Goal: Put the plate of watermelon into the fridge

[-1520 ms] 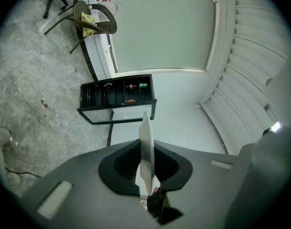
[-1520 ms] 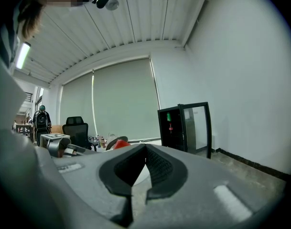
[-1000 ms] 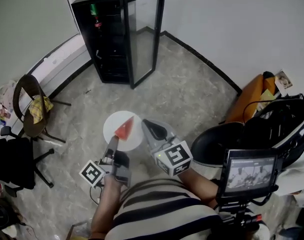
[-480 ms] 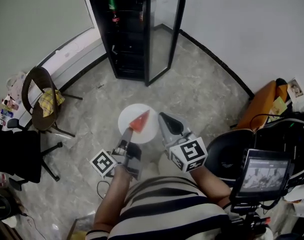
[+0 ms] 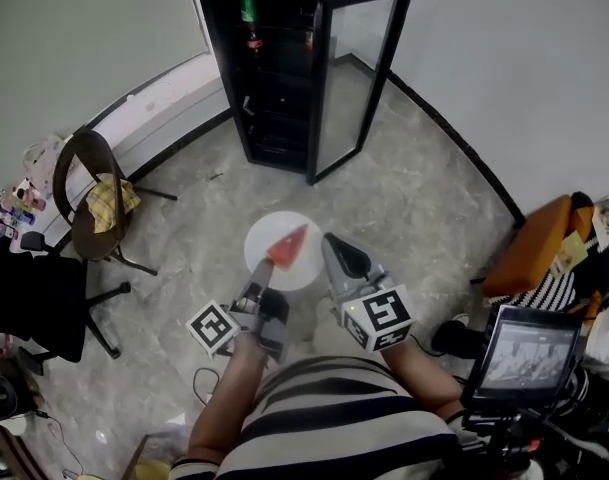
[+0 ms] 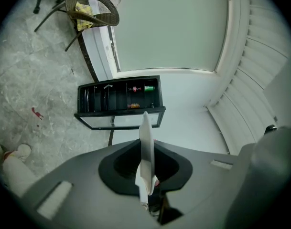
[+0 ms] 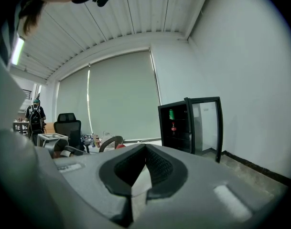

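Left gripper (image 5: 258,270): extended forward, clamped on plate (image 5: 295,274) rim, watermelon (image 5: 287,247) borne | right gripper (image 5: 337,250): held alongside, jaws seemingly pressed together | fridge (image 5: 272,80): ahead, opened.

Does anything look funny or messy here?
Nothing is spilled. One thing looks odd: the plate hangs in the air above the floor, pinched only at its rim by the left tool. The watermelon slice lies on top. The fridge has its door open.
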{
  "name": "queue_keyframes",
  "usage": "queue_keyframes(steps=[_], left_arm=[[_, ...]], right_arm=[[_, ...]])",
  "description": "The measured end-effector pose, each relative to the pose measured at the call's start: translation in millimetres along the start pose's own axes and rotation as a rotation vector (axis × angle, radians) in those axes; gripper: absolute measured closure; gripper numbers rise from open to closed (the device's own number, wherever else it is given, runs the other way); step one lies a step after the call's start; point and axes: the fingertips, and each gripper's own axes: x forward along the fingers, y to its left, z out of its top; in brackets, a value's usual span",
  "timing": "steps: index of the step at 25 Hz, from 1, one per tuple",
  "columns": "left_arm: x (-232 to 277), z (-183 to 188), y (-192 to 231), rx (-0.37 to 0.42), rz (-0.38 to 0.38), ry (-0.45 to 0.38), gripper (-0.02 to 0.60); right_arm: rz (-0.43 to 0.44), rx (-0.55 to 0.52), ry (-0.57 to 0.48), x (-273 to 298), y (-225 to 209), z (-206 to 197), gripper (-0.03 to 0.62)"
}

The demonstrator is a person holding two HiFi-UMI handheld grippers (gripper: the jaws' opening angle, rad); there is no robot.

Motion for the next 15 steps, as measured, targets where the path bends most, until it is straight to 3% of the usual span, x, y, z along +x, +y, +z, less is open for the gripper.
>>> queue_keyframes(steps=[15], left_arm=[[89.2,42.9,-4.4,0.021,-0.005,-0.092,0.552]], right_arm=[[0.101,-0.014,0.024,82.1,-58.1,23.8,0.594]])
